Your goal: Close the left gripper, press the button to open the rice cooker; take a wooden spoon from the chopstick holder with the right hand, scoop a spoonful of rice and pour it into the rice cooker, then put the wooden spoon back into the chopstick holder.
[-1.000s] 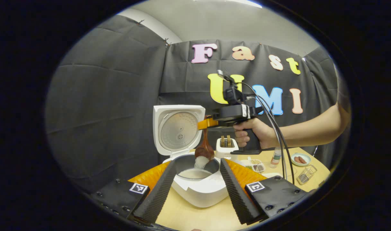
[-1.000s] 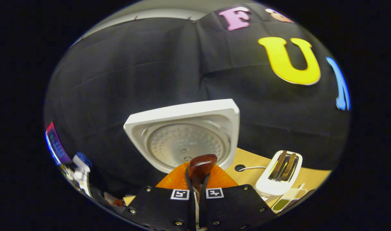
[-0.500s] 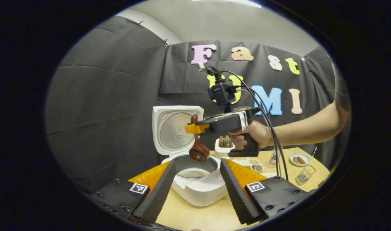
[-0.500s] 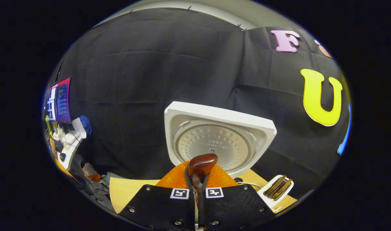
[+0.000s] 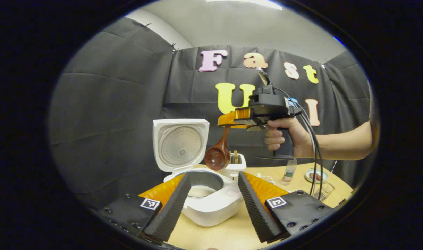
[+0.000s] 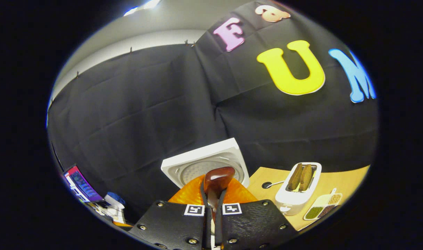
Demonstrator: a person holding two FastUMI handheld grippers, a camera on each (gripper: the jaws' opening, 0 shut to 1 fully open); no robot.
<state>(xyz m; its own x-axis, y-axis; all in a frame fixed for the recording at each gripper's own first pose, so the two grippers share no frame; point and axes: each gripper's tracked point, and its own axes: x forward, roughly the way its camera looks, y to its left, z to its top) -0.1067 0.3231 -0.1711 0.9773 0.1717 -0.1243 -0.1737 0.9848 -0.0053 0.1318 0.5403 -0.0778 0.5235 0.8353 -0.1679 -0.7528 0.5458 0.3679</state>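
**Rice poured; spoon return pending**

Left gripper view: left gripper (image 5: 214, 201) is hanging with fingers apart, framing the open rice cooker (image 5: 211, 205); rice is lying in the pot. At 1 o'clock, the right gripper (image 5: 228, 119) is gripping the wooden spoon (image 5: 218, 156), its bowl looking emptied. Judged next move: carrying the spoon to the chopstick holder, which I am not identifying with certainty.

Right gripper view: fingers are clamping the spoon handle at 6 o'clock; the spoon bowl is hidden below.
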